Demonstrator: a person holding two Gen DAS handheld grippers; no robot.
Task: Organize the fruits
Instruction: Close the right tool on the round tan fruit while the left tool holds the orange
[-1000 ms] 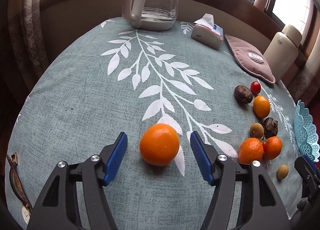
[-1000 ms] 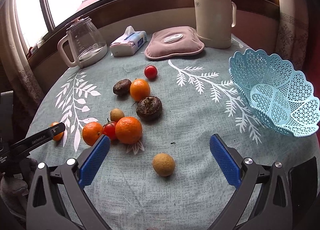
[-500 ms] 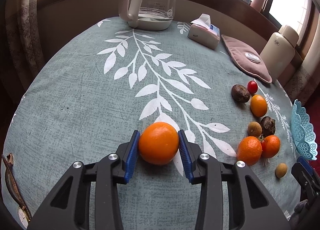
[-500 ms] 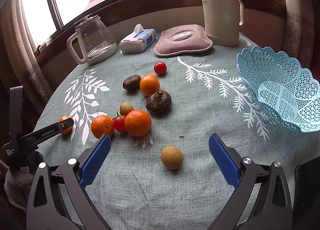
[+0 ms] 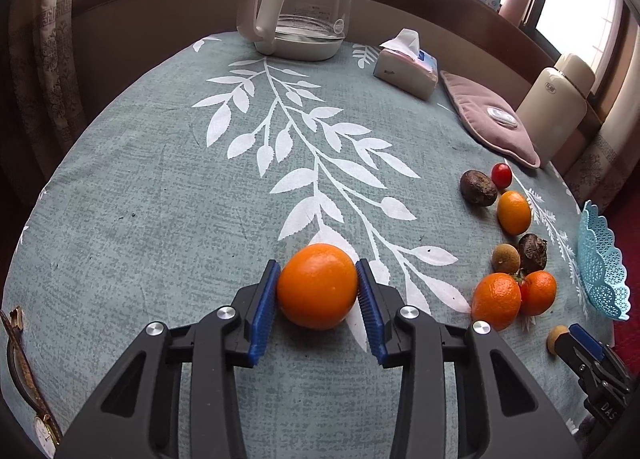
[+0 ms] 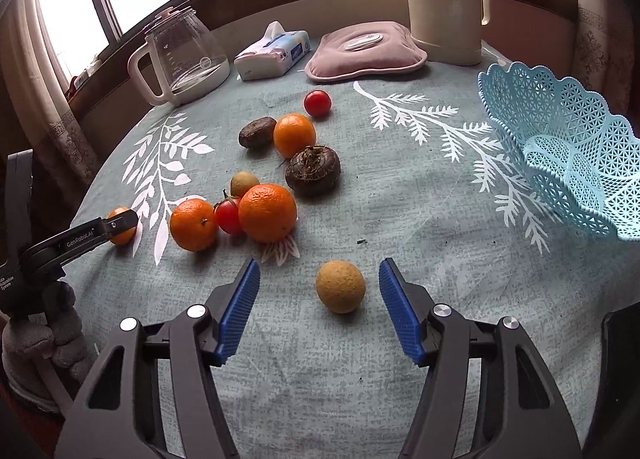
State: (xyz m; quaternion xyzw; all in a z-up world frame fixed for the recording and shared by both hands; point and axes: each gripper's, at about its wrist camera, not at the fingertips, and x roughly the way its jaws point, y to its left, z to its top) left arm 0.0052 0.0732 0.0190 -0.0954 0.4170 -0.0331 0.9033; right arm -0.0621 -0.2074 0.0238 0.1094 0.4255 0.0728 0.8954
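Observation:
A large orange (image 5: 317, 286) rests on the leaf-patterned tablecloth, and my left gripper (image 5: 318, 280) is shut on it, both blue pads pressed to its sides. My right gripper (image 6: 319, 279) is closing around a small tan round fruit (image 6: 340, 286); the pads stand a little apart from it on both sides. A light blue lattice basket (image 6: 560, 147) sits tilted at the right with nothing in it. Between the two grippers lies a cluster of oranges (image 6: 267, 213), a tomato (image 6: 228, 215) and brown fruits (image 6: 313, 173).
At the back of the table stand a glass kettle (image 6: 184, 55), a tissue pack (image 6: 272, 55), a pink pad (image 6: 366, 51) and a cream thermos (image 6: 444, 3). A wristwatch (image 5: 28, 379) lies at the table's left edge. A lone red tomato (image 6: 317, 103) sits behind the cluster.
The left jaws came together on the large orange and stayed there. The right jaws narrowed around the small tan fruit, which now sits nearer between them.

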